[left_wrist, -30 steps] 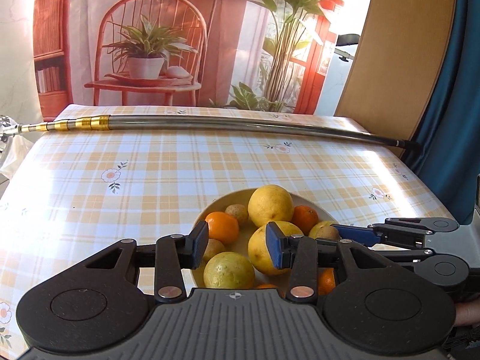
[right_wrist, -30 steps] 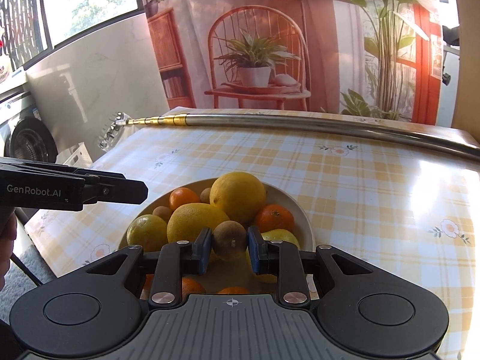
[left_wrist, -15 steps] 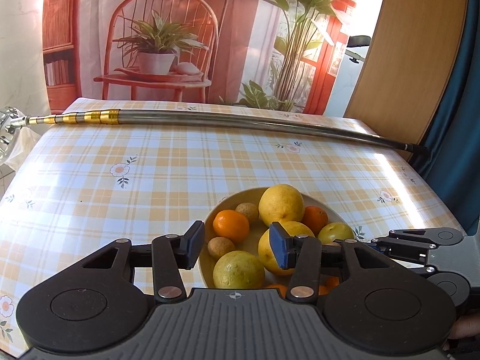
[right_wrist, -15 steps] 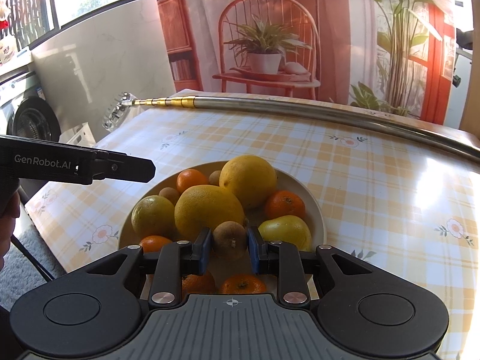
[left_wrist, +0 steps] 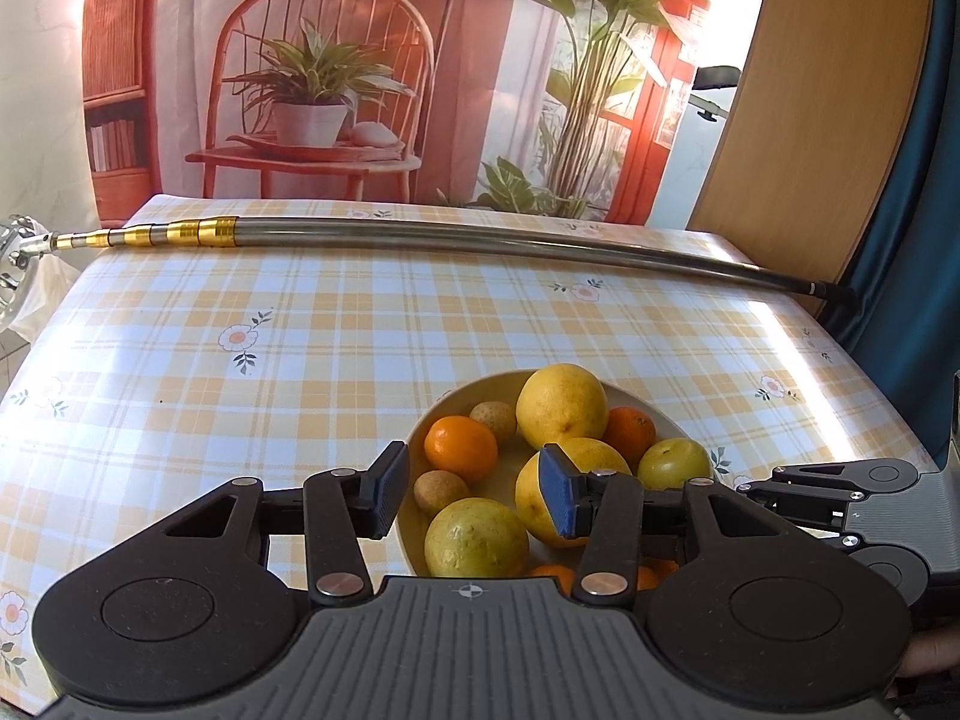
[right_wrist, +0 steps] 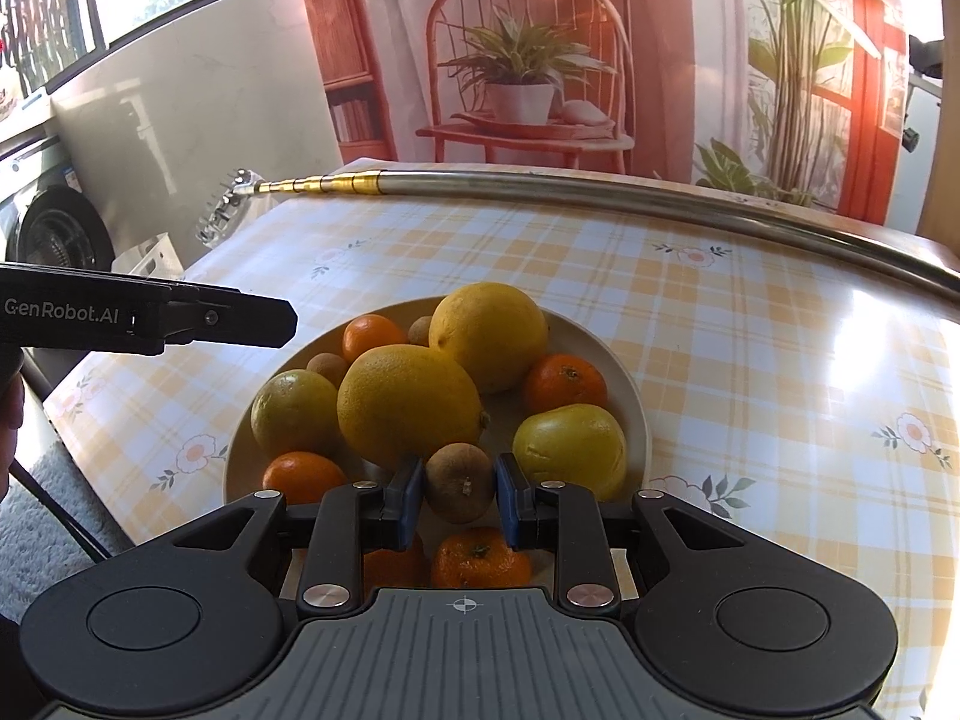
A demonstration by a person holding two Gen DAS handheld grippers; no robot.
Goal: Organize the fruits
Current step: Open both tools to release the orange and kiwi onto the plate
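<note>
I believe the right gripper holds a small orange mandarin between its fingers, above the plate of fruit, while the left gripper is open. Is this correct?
Not quite. The right wrist view shows the right gripper shut on a small brown kiwi, not a mandarin. It is above the plate, and the left gripper is open.

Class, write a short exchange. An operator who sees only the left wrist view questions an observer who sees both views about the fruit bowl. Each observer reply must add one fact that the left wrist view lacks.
Operator: My left gripper is open over the bowl. I see the right gripper only side-on. Is it holding anything?
Observer: Yes. It is shut on a small brown fruit.
Operator: What shows just beneath that fruit?
Observer: A mandarin at the near side of the bowl, partly hidden by the gripper body.
</note>
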